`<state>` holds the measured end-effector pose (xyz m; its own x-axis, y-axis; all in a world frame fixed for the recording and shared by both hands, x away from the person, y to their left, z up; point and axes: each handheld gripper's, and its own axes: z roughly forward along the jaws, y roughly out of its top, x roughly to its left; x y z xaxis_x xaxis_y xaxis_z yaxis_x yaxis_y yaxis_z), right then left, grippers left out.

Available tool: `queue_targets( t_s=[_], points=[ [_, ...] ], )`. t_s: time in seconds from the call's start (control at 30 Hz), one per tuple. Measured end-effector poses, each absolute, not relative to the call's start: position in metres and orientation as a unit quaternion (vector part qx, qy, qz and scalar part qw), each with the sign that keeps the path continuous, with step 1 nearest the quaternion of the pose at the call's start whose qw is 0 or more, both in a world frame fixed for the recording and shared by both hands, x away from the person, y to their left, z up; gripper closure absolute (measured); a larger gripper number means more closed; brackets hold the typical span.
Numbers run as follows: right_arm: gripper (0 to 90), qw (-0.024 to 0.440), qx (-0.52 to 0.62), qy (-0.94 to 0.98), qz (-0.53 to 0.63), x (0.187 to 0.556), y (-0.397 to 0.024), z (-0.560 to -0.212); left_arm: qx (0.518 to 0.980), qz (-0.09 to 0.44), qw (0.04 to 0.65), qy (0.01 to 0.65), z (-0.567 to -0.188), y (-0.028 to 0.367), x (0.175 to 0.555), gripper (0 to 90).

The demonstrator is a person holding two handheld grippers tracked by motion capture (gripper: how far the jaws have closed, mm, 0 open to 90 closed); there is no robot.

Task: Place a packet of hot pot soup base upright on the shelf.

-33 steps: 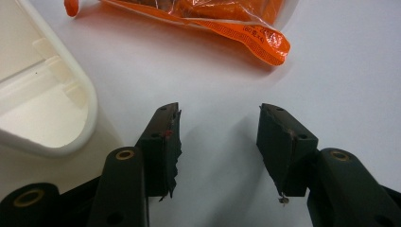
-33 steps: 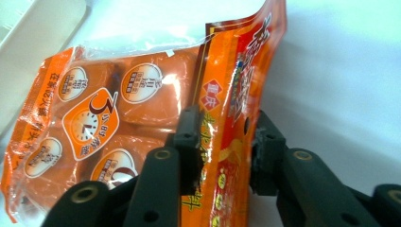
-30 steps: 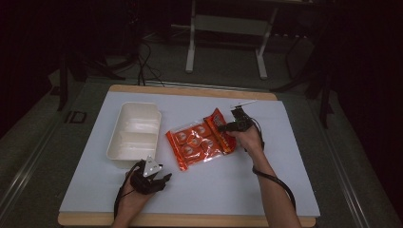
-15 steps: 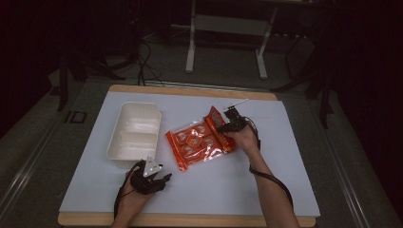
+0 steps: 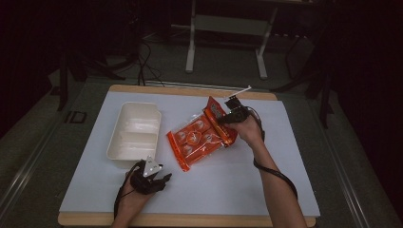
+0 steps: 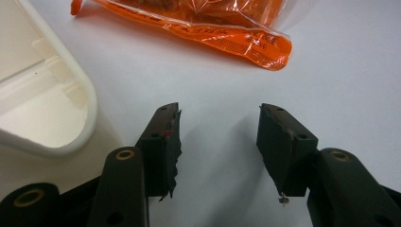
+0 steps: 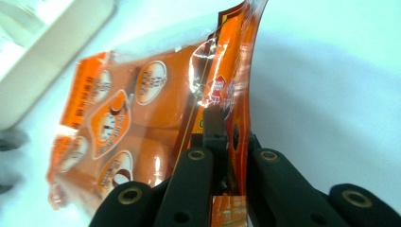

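Note:
An orange snack bag [image 5: 195,138] with round pieces inside lies mid-table. Its right end is lifted off the white mat. My right gripper [image 5: 224,118] is shut on that raised end, and in the right gripper view the jaws [image 7: 221,130] pinch the bag's sealed edge [image 7: 236,80] while the rest of the bag [image 7: 123,123] hangs down to the left. My left gripper [image 5: 164,179] rests near the front edge, open, and the open jaws [image 6: 217,137] have nothing between them. They point at the bag's near end [image 6: 246,40].
A white two-compartment tray [image 5: 114,151] stands left of the bag, and its rounded corner [image 6: 80,94] is just left of my left gripper. The white mat [image 5: 237,190] covers a wooden table. A metal stand's legs [image 5: 190,57] are beyond the far edge.
My right gripper has closed on the bag's right end and risen, tilting that end up off the mat. The left gripper has stayed put.

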<state>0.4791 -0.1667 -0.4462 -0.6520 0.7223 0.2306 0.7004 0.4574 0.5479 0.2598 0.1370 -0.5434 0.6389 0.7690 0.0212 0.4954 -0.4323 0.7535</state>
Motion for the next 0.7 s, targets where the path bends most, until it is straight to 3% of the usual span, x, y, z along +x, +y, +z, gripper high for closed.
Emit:
queue_targets(
  t_s=[0.23, 0.7],
  points=[
    [90.0, -0.006, 0.416, 0.857, 0.304, 0.472, -0.157, -0.416, 0.826, 0.185, 0.369, 0.383, -0.543, 0.137, 0.26, 49.8],
    [90.0, 0.041, 0.365, 0.868, 0.334, 0.444, -0.13, -0.368, 0.823, 0.185, 0.375, 0.385, -0.543, 0.138, 0.26, 49.4]
  ],
)
